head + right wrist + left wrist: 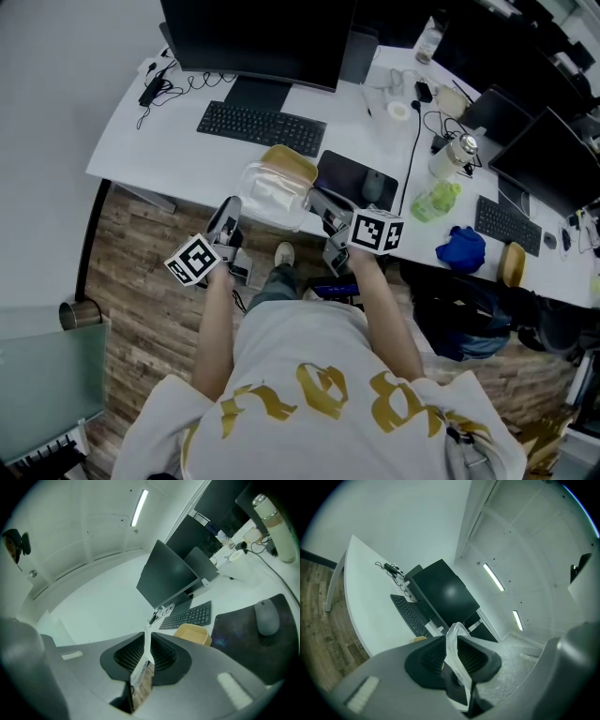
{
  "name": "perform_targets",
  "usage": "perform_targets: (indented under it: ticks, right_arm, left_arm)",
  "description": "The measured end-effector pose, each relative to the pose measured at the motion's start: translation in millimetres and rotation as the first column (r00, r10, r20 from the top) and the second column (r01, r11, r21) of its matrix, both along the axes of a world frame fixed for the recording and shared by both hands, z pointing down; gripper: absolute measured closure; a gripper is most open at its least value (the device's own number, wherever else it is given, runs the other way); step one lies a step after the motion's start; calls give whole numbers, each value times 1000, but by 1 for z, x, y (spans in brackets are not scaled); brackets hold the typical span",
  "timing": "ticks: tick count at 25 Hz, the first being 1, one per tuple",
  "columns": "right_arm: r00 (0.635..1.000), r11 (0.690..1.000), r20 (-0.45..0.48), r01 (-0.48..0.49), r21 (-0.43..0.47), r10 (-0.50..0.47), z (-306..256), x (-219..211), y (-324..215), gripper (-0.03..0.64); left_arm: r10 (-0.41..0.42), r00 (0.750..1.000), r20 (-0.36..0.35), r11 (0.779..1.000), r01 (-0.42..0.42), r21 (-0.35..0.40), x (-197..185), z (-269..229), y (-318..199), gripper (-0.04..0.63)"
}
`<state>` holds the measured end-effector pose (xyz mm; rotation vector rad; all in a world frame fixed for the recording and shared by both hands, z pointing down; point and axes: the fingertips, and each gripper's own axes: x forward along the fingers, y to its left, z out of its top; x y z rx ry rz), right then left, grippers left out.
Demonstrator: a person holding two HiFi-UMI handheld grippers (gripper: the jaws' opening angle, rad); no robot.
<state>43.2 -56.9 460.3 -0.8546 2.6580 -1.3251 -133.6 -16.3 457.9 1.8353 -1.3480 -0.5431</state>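
Note:
A clear plastic bag (272, 196) hangs at the desk's front edge, stretched between both grippers. My left gripper (228, 217) is shut on the bag's left edge; a fold of clear plastic (456, 660) stands pinched between its dark pads. My right gripper (323, 206) is shut on the bag's right edge, a thin strip of plastic (142, 660) caught in its jaws. A tan food container (289, 164) sits on the desk right behind the bag and also appears as the tan box (193, 633) in the right gripper view.
On the white desk (169, 131) are a black keyboard (260, 126), a monitor (258, 37), a dark mouse pad (354, 178) with a mouse (267, 617), cables, a green bottle (434, 200) and a blue cloth (459, 248). Wood floor (141, 300) lies below.

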Motion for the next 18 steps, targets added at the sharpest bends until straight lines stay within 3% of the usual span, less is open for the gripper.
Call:
perform_targets:
  ticks: [18]
  right_arm:
    - [1000,1000,-8,19,-11,-19,5,-1,-1,552]
  left_arm:
    - [-3,1000,12,1000,3,-18,0,2,-1,528]
